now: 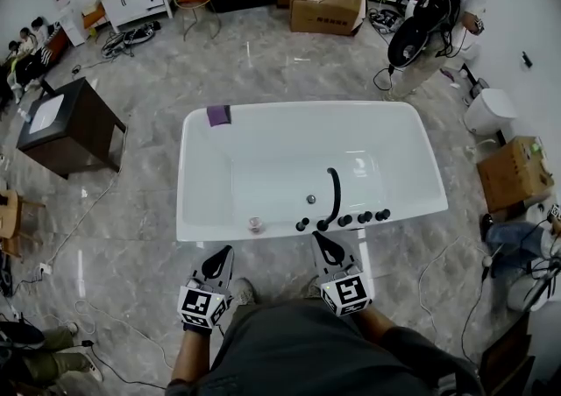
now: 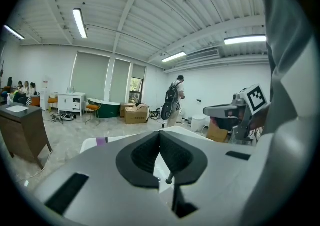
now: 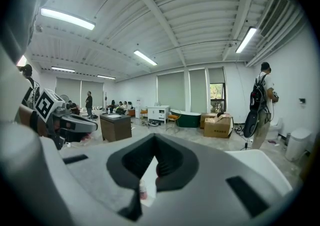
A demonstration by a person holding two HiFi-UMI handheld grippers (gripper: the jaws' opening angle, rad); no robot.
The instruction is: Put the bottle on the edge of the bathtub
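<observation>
Bottle (image 1: 255,225) stood upright on the near rim of the bathtub (image 1: 197,229), the place the task named. The left gripper (image 1: 223,254) and the right gripper (image 1: 323,243) hung just short of that rim, each with its jaws pressed together on nothing. That fitted either a bottle just set down or one waiting to be picked up; in both cases, care meant not knocking it off the narrow rim. Its cap and contents were too small to make out, and the right gripper view showed only a sliver of it
</observation>
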